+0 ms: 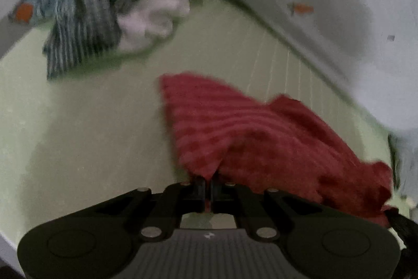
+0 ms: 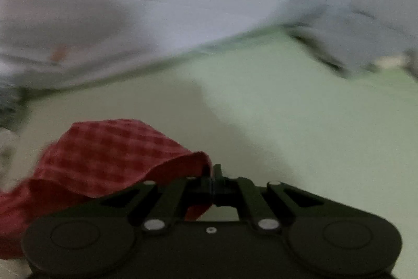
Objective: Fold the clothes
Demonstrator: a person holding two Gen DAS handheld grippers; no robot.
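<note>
the left gripper (image 1: 208, 181) and right gripper (image 2: 213, 178) each pinch an edge of the red checked woven cloth (image 1: 248, 127) (image 2: 109, 151), stretched between them over the pale green table surface (image 1: 78, 122).

- Red checked cloth (image 1: 261, 127): soft woven fabric, matt, slightly nubby.
- Left gripper (image 1: 207, 181) and right gripper (image 2: 214, 178): matt black plastic with shiny metal pivot pins.
- Grey-blue garment (image 1: 86, 4) at the table's far edge: ribbed knit.
- Table (image 1: 78, 135): smooth, matt pale green.
</note>
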